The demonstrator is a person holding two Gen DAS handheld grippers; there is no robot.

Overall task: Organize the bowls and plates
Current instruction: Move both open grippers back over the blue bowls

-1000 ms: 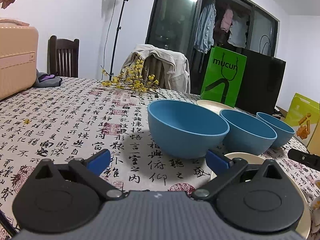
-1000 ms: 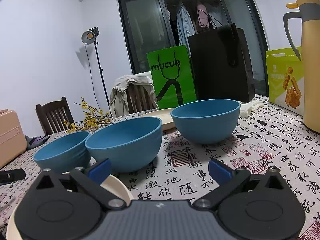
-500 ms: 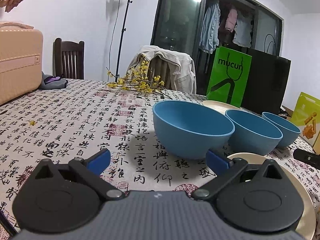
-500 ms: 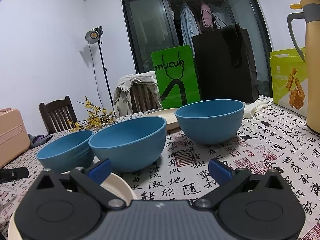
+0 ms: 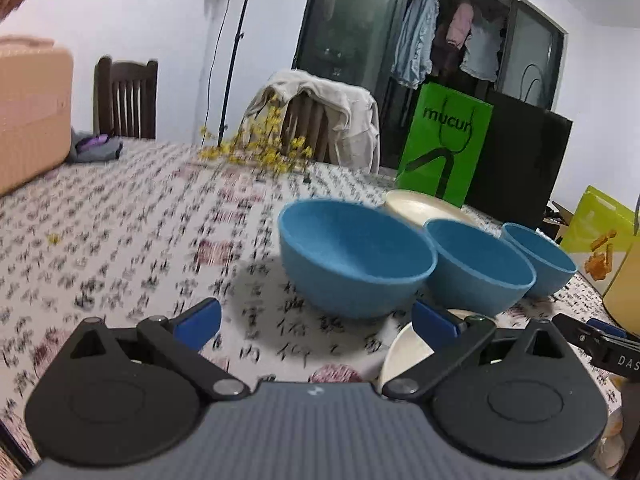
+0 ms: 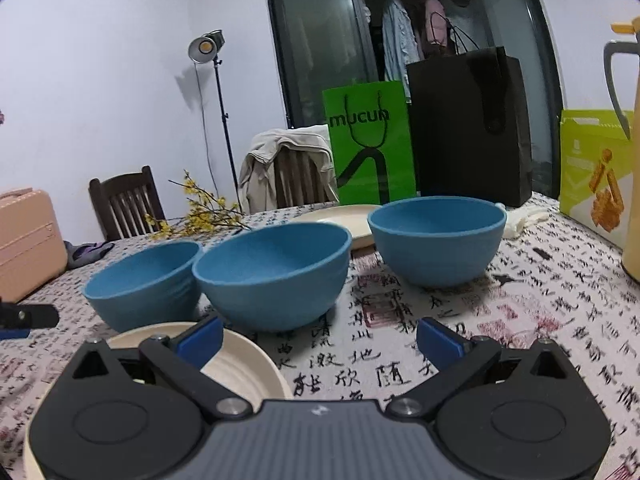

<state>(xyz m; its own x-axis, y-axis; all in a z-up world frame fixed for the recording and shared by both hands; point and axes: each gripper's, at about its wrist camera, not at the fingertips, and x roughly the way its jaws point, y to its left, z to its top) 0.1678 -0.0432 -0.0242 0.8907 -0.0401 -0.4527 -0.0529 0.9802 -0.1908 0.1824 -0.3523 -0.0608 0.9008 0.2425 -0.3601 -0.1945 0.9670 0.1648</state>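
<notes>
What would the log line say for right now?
left gripper: open, empty | right gripper: open, empty | three blue bowls in a row | near plate | far plate | nothing stacked yet

My right gripper point(image 6: 320, 338) hangs with its blue fingers spread wide, holding nothing. Three blue bowls stand ahead: left bowl point(image 6: 140, 284), middle bowl point(image 6: 272, 276), right bowl point(image 6: 436, 240). A cream plate point(image 6: 244, 364) lies near left; another plate point(image 6: 340, 220) lies farther back.

Both wrist views look low across the table point(image 5: 120, 216) — sharing three bowls point(image 6: 272, 276).
</notes>
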